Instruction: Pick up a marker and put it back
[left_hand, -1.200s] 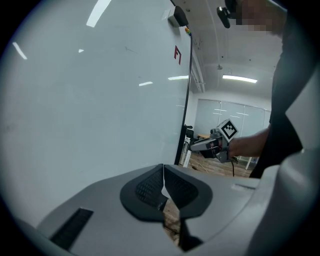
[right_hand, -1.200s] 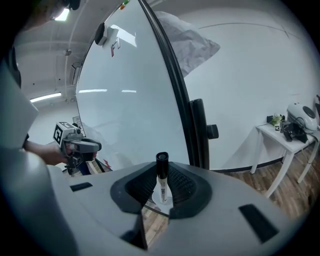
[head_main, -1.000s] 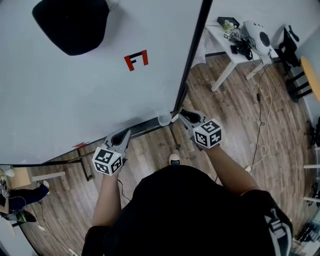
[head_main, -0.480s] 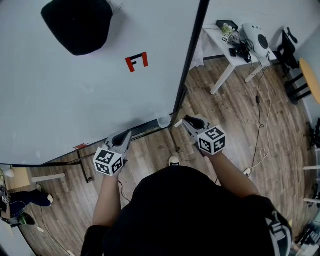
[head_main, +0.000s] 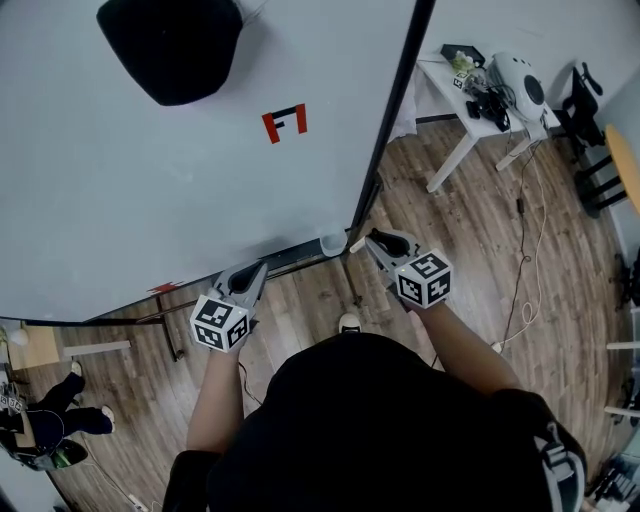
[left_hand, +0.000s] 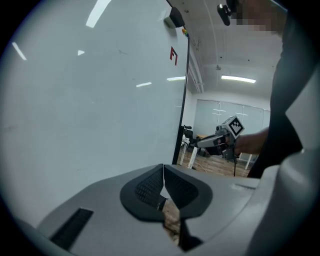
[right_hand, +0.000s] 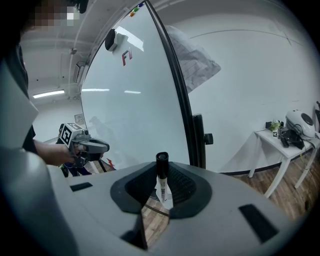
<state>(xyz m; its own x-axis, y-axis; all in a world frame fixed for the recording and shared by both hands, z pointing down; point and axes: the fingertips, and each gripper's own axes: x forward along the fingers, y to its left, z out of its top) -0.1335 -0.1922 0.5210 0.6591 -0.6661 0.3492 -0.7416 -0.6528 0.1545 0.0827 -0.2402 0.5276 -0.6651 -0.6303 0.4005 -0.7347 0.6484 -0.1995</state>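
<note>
Marker (right_hand: 162, 176) off its ledge and in the right gripper (right_hand: 162, 186), so probably midway through the pick-and-return.

Behind everything, filling most of the head view: whiteboard (head_main: 150, 210), upright in a dark frame, with a tray ledge (head_main: 295, 254) along its bottom edge. Judged to be the marker's home, since pens usually rest there within reach of the writing surface. Capped at the right end of the ledge by a pale cup-like piece (head_main: 332, 243); purpose unclear. Well apart on the right: white table (head_main: 470, 110), seemingly no part in this.

Next in size, left gripper (head_main: 248, 279): hovers just in front of the ledge, to the left of its partner, pads pressed together with nothing between them. Probably parked shut and low to stay out of the way, as the job looks to need one hand only.

Right gripper (head_main: 370, 241), from above: near the board's lower right corner, just beside the cup-like piece, tilted slightly down. Clamped on the white barrel, black cap standing proud of the pads. Pinched mid-barrel rather than at an end, presumably to stop it swinging and to let it be laid flat.

Smallest, from above: marker (head_main: 356, 243), only a pale stub at the jaw tips, close to the ledge; contact not discernible.
</note>
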